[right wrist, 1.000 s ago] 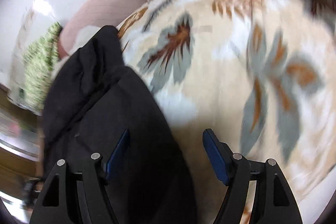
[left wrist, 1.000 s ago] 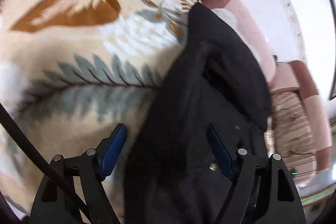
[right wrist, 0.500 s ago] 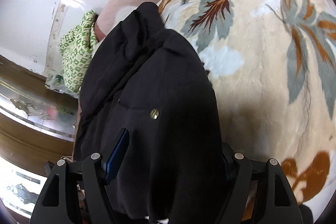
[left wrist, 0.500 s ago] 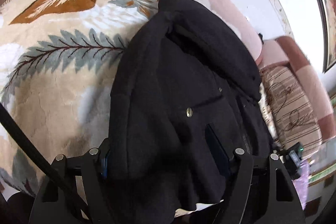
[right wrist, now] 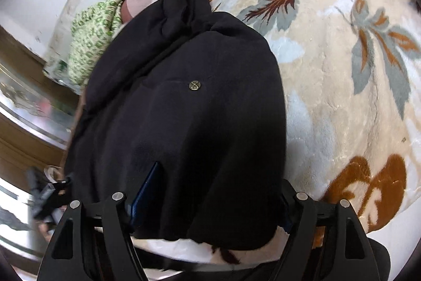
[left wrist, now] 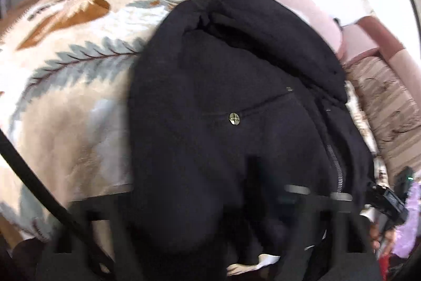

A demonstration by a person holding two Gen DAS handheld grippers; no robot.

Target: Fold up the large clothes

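While the jacket (right wrist: 184,123) lay bundled on the blanket (right wrist: 342,96), at its 9 o'clock edge, the right tongs (right wrist: 210,202) stood apart astride the hem; left tongs (left wrist: 197,215) blurred, state unclear; folding looked nearly finished, perhaps only tidying left

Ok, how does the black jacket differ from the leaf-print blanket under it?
The black jacket is plain; the leaf-print blanket is cream with grey and rust leaves. The jacket lies bunched; the blanket spreads beneath it. The jacket has a brass snap and zipper, the blanket none. Both are soft fabric.
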